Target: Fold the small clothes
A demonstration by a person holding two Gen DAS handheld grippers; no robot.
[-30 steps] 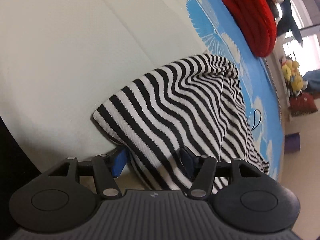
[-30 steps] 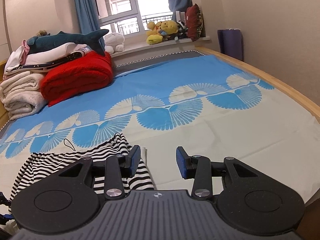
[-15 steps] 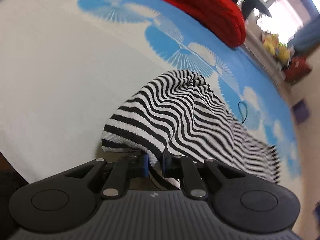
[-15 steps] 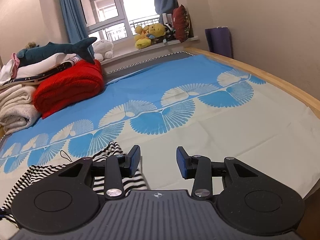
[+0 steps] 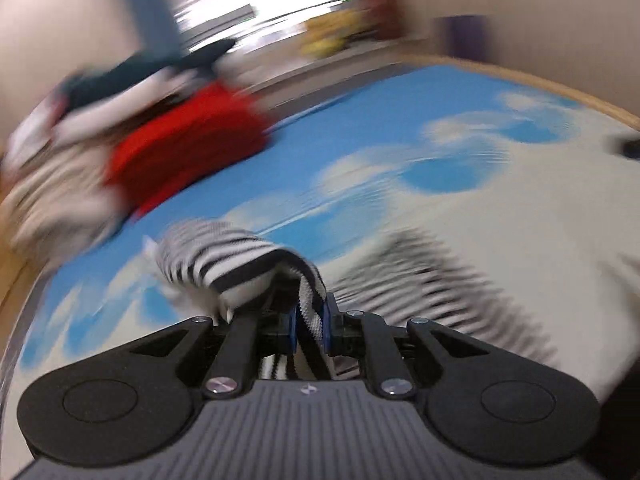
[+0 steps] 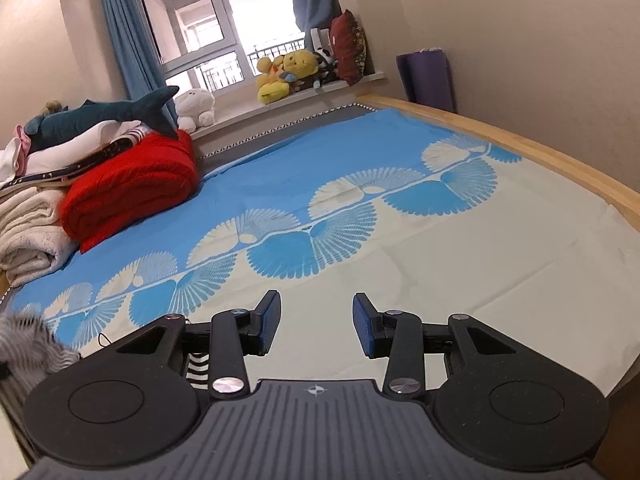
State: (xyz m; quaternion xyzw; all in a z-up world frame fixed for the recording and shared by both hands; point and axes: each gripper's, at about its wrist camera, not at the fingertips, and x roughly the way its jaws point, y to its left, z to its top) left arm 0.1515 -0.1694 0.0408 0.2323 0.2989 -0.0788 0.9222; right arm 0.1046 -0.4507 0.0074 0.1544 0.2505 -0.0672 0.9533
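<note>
Towels (image 6: 28, 236): a cream stack lay at the far left of the bed, beside the red blanket.
Shark (image 6: 100, 118): a plush one rested on top of the folded pile at the left.
Red blanket (image 6: 132, 188): folded, it sat on the blue end of the sheet, well apart from both grippers.
Left gripper (image 5: 309, 326): it was clenched on a fold of the striped top, the cloth pinched between its blue pads; its view was heavily blurred.
Striped top (image 5: 248, 264): one edge was lifted off the bed in the left gripper and draped over it, while the rest trailed on the sheet to the right; in the right wrist view it showed blurred at the lower left corner.
Sheet (image 6: 500, 264): blue with fan prints farther off, cream nearer the grippers.
Right gripper (image 6: 316, 326): released, its jaws stood apart over the cream part of the sheet with nothing between them.
Plush toys (image 6: 292, 74): they were lined up on the windowsill.
</note>
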